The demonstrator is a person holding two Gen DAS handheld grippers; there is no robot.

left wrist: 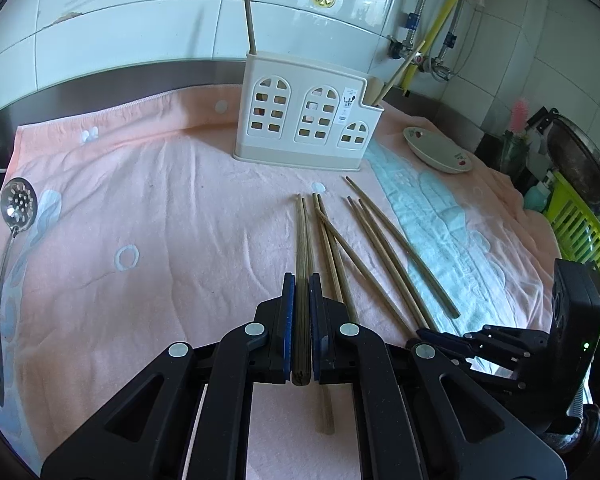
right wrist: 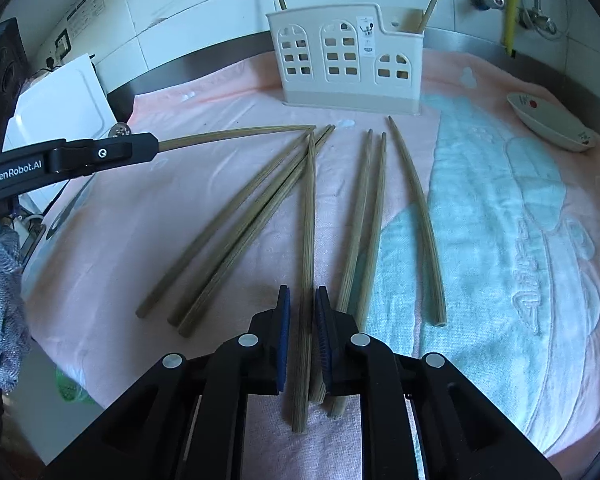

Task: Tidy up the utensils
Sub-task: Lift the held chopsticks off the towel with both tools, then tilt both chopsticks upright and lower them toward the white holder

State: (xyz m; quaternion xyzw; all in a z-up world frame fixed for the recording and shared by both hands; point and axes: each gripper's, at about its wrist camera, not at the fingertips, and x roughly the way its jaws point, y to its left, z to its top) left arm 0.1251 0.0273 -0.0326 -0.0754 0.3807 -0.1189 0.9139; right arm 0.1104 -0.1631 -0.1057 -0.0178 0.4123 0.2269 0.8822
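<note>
Two grippers are working one pile. Left gripper is clamping a long olive-brown bamboo chopstick between its blue pads, jaws nearly closed on it; in the right wrist view that stick looks lifted off the towel, tip aiming toward the cream plastic utensil holder with arched window cutouts. Right gripper is straddling another bamboo chopstick on the pink terry towel, jaws slightly apart; cannot tell whether the pads are touching it.

Key relation: holder is sitting straight ahead of both grippers, remaining chopsticks are lying between it and them, long axes fanning toward the holder. Held stick is running roughly horizontal, the holder's opening is facing up, so likely needs tilting upright first. Left is looking nearer the holder's taller left compartment. A slotted steel ladle is lying well left of the holder.
</note>
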